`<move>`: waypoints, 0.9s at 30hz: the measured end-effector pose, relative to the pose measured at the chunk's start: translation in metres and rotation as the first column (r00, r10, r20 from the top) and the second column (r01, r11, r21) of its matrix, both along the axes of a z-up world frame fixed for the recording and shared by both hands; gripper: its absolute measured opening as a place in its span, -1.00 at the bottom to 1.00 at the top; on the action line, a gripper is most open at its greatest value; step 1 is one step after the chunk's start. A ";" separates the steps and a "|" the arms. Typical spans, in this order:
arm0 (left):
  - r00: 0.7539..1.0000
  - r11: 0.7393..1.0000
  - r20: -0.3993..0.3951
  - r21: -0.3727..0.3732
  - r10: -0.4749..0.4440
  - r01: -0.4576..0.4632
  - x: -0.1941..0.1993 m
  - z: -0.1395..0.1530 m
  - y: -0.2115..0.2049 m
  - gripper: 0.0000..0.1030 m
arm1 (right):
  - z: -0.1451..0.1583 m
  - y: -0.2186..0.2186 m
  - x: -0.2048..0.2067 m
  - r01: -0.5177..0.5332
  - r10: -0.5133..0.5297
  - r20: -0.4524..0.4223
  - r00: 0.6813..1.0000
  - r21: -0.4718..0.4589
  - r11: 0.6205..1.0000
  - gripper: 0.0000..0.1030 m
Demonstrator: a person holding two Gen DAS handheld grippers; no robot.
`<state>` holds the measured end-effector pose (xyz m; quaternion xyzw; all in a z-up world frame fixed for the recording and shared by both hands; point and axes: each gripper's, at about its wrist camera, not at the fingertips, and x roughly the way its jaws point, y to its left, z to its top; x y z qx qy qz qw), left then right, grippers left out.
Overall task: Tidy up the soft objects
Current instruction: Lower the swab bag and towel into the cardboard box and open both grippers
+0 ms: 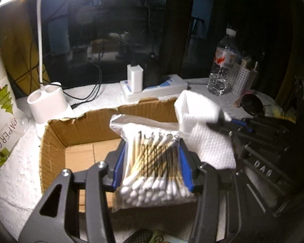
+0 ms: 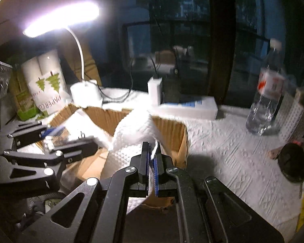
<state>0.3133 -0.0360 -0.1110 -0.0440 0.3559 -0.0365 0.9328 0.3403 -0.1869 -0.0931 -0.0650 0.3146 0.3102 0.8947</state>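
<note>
above cardboard box [image 1: 56,139] | left gripper [image 1: 152,168] clamps cotton swab bag [image 1: 152,162], sticks along fingers | right gripper [image 2: 152,158] pinches paper towel [image 2: 135,129] just beside, over right wall

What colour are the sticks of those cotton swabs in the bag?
Pale tan, some with black spiral stripes, white tips; the cotton swabs show best in the left wrist view.

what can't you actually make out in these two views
- Cardboard box floor: left wrist view, the cotton swab bag in the left tongs covers much of it.
- Bag lettering: left wrist view, blurred.
- Paper towel in the right tongs: right wrist view, motion blur hides its shape.
- Water bottle label: right wrist view, smeared.
</note>
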 end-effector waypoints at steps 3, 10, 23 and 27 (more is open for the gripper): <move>1.000 1.000 -0.013 -0.003 -0.008 0.008 0.005 -0.003 -0.003 -0.04 | -0.010 0.002 0.002 -0.009 0.008 -0.032 0.999 -0.024 1.000 -0.93; 0.998 0.999 -0.053 -0.028 -0.024 0.023 0.014 -0.010 -0.008 0.00 | -0.002 -0.008 0.004 0.001 0.000 -0.034 0.999 0.019 1.000 -0.85; 0.990 0.995 -0.123 -0.085 -0.066 0.055 0.029 -0.018 -0.015 0.34 | 0.002 -0.031 0.021 0.071 -0.065 -0.068 0.996 0.086 0.994 -0.18; 0.995 0.995 -0.089 -0.085 -0.051 0.043 0.023 -0.009 -0.010 0.36 | -0.024 -0.017 0.030 0.088 -0.088 -0.115 0.989 -0.010 0.996 -0.18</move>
